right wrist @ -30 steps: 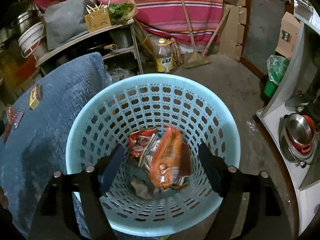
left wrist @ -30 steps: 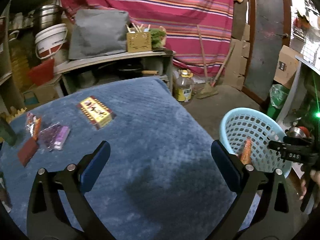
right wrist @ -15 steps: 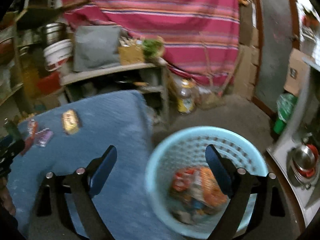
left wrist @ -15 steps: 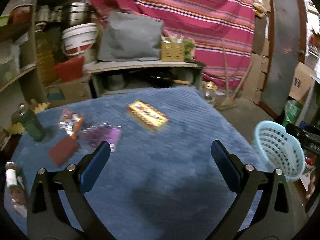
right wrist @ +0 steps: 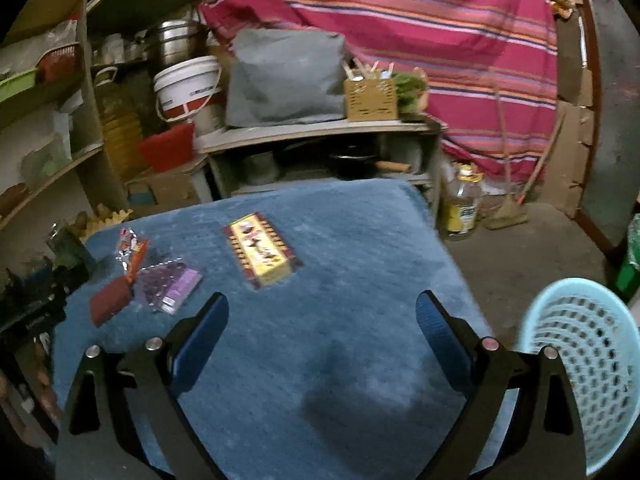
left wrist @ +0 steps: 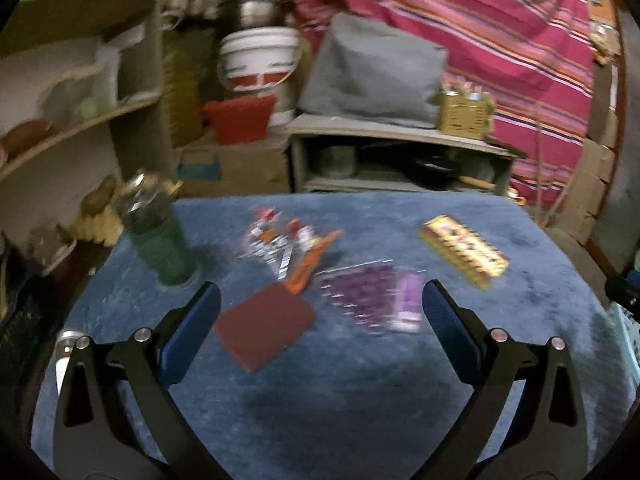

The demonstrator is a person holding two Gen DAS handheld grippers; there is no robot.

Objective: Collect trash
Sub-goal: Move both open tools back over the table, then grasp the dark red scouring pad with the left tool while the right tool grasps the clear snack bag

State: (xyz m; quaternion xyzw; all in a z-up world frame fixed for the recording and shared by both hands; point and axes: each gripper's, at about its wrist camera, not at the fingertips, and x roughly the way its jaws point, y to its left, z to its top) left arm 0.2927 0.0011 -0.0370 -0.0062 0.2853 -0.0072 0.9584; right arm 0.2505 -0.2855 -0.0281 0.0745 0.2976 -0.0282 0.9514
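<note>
Right tool (right wrist: 322, 326), empty, is spreading wider; yellow wrapper (right wrist: 262, 250) at its 11 o'clock, basket (right wrist: 584, 364) at 3. Left tool (left wrist: 320, 316) gapes, apparently over the blurred purple packet (left wrist: 372, 296).

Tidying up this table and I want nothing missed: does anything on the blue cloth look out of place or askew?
Yes. Loose wrappers, a purple packet and a dark red pad lie strewn together near the green bottle, and a yellow box sits apart at a slant. Nothing looks spilled; blur hides finer damage.

Blue plush-covered table (right wrist: 320, 360). On it: yellow-red box (right wrist: 261, 255), purple packet (left wrist: 372, 296), dark red flat pad (left wrist: 264, 326), orange-silver wrappers (left wrist: 288, 246), green bottle (left wrist: 156, 236), possibly glass; view blurred.
</note>
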